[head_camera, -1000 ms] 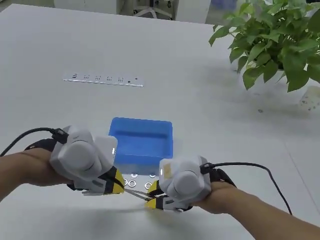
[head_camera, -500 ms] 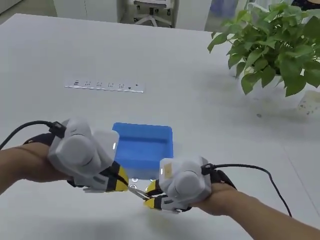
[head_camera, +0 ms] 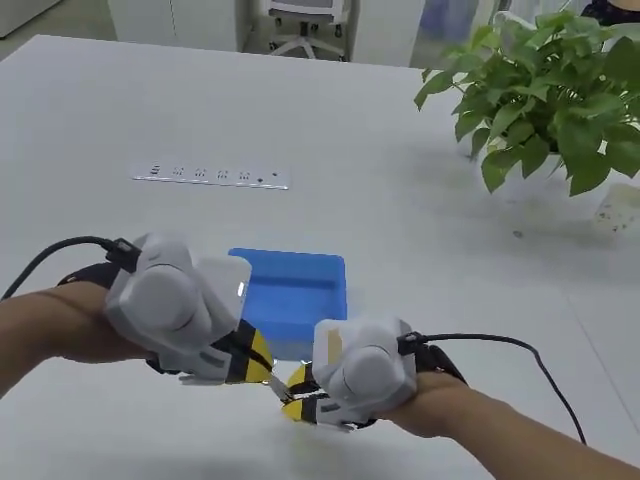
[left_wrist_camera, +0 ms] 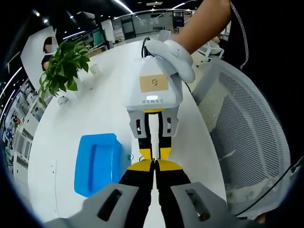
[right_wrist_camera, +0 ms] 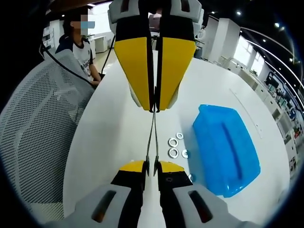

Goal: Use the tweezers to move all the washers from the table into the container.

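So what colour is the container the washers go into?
Solid blue. The container shows best in the right gripper view.

A wide white table [head_camera: 400,180] spreads under even light, with a flat power strip [head_camera: 210,176] lying on it at the far left and a leafy potted plant [head_camera: 540,90] at the far right. Beyond the far edge stands an office chair [head_camera: 305,20] on casters. A white mesh chair [left_wrist_camera: 247,123] sits at the near side, and strip lights [left_wrist_camera: 121,5] cross a dark ceiling
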Available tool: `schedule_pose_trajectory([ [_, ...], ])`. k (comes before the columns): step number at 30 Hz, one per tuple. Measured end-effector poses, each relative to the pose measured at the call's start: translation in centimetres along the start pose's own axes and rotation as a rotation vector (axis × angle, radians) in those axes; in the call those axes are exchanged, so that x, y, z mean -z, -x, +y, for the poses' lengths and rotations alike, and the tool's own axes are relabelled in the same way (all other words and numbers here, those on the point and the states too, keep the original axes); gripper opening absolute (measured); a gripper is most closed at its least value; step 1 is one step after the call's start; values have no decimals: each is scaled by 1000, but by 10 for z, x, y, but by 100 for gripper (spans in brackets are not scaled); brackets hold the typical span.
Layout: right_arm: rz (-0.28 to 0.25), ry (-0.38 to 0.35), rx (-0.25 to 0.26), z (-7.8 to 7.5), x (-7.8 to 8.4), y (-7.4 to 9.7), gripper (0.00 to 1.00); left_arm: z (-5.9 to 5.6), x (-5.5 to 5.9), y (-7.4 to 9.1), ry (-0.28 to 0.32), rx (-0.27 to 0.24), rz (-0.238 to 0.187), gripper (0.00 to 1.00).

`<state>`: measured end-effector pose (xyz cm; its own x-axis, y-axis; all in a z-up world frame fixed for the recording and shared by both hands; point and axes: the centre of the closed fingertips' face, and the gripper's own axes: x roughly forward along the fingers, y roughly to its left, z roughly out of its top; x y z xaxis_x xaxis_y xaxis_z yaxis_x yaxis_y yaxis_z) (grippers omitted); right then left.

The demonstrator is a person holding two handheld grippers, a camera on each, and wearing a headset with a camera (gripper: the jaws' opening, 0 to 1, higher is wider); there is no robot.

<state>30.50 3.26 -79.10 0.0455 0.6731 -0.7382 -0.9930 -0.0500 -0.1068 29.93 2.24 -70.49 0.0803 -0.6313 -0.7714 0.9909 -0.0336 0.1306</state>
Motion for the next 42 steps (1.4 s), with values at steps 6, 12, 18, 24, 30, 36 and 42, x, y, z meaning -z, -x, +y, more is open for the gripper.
schedule_pose_trajectory([
  [6, -7, -13, -5, 4, 1, -2, 11, -2, -6, -6, -2, 13, -12, 5],
  [12, -11, -27, -4, 6, 4, -1, 11, -3, -11, -11, -3, 26, -31, 5],
  [18, -12, -32, -7, 6, 6, 0, 11, -3, -16, -15, 0, 36, -52, 5],
  [24, -15, -34, -5, 6, 6, 1, 11, -4, -13, -19, -5, 52, -41, 6],
  [30, -20, -40, -5, 6, 6, 1, 11, -5, -6, -27, -2, 60, -31, 6],
  [36, -25, -47, -3, 6, 5, 1, 11, -4, -7, -26, 6, 60, -49, 6],
  [42, -24, -46, 2, 4, 5, 1, 11, -3, -7, -25, 1, 61, -39, 6],
])
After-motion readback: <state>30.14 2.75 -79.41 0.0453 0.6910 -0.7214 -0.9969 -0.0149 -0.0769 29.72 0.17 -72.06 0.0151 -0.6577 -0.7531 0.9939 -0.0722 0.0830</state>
